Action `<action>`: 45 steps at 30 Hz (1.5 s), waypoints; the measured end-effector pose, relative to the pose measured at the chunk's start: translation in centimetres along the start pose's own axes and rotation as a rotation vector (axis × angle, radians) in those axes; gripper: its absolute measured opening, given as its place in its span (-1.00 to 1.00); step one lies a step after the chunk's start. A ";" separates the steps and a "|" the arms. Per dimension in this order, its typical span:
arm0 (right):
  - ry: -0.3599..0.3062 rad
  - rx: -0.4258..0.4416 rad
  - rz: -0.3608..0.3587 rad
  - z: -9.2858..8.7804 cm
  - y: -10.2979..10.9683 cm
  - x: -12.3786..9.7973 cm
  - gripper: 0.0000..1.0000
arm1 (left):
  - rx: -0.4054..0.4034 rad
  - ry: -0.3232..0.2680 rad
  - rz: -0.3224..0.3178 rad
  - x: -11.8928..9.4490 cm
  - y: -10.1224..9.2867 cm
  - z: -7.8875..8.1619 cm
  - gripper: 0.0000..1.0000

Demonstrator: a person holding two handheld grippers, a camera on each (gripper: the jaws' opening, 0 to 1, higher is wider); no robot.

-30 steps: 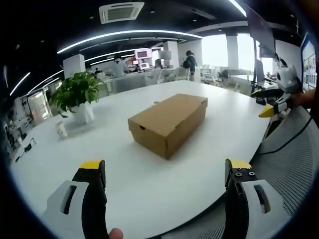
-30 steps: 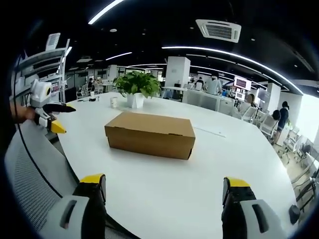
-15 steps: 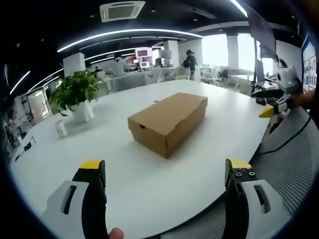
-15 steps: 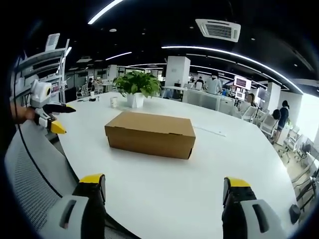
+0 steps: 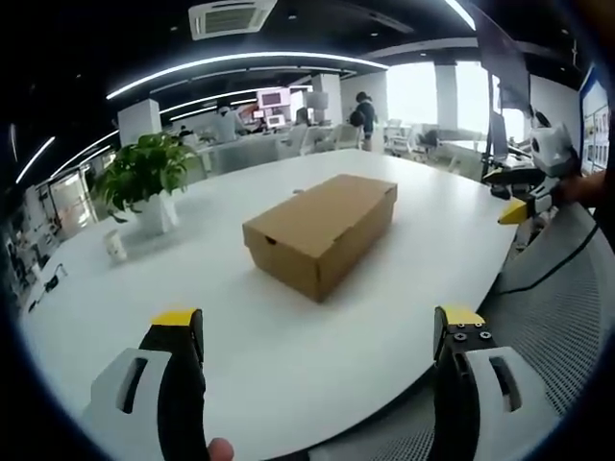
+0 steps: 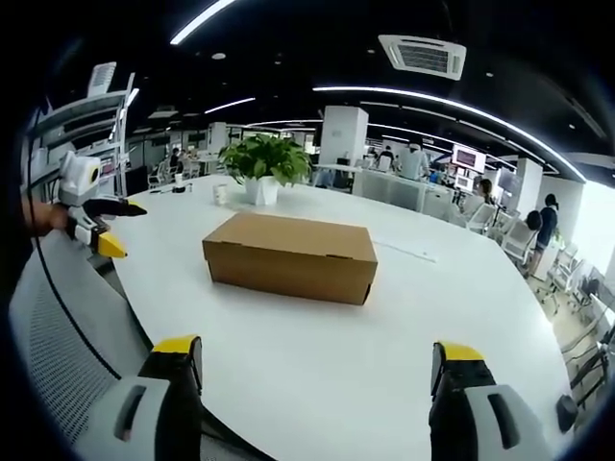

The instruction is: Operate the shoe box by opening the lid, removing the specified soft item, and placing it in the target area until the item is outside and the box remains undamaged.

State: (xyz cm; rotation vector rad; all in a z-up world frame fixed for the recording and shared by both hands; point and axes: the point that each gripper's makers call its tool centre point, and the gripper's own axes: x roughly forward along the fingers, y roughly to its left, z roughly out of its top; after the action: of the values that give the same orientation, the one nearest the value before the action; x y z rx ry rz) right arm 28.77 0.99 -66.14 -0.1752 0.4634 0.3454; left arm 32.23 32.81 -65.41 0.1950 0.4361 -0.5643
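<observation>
Left gripper view has the left gripper point(image 5: 317, 331) at the bottom, its two yellow-tipped jaws standing wide apart and holding nothing, low above the near edge of the worktop point(image 5: 192, 274). Beyond the jaws the worktop is white, smooth and rounded. On its middle lies the shoe box point(image 5: 320, 231), brown cardboard, with the lid closed, one corner turned toward this camera. It is well apart from the jaws. Farther to the left a potted plant point(image 5: 144, 182) in a white pot stands on the worktop, and just beside it a small white cup point(image 5: 115, 247). At the right edge of this view the right gripper point(image 5: 519, 197) comes in, over a grey mesh chair point(image 5: 567, 298).

Right gripper view has that gripper point(image 6: 317, 351) with its jaws also spread wide and empty, near the worktop point(image 6: 384, 327) edge. The shoe box point(image 6: 289, 256) shows its long side here, closed, in the middle of the white surface. The potted plant point(image 6: 261, 168) stands behind it. The left gripper point(image 6: 96, 226) is at the left, held by a hand.

Around is a large open office: dark ceiling with long curved light strips, a ceiling air unit point(image 6: 421, 56), white columns, desks, and people point(image 6: 546, 223) far in the background. Bright windows point(image 5: 418, 94) are at the far end.
</observation>
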 end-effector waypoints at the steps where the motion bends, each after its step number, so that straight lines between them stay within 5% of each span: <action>1: 0.003 0.001 -0.001 0.0 0.0 0.0 0.98 | -0.005 -0.003 0.001 0.0 0.0 0.1 0.98; 26: 0.015 -0.071 -0.020 2.4 -2.0 0.0 0.94 | 0.009 0.061 0.039 0.7 1.5 0.6 0.98; 36: 0.003 -0.070 0.024 3.3 -2.3 0.5 0.95 | -0.006 0.020 0.034 1.2 1.3 2.9 0.98; 45: -0.002 -0.085 0.052 4.0 -2.8 1.4 0.94 | -0.003 0.040 0.029 2.4 1.0 3.1 0.95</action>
State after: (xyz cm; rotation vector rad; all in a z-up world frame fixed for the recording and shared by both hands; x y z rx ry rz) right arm 32.61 -0.20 -63.00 -0.2460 0.4522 0.4161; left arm 35.64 31.57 -63.72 0.2097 0.4722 -0.5320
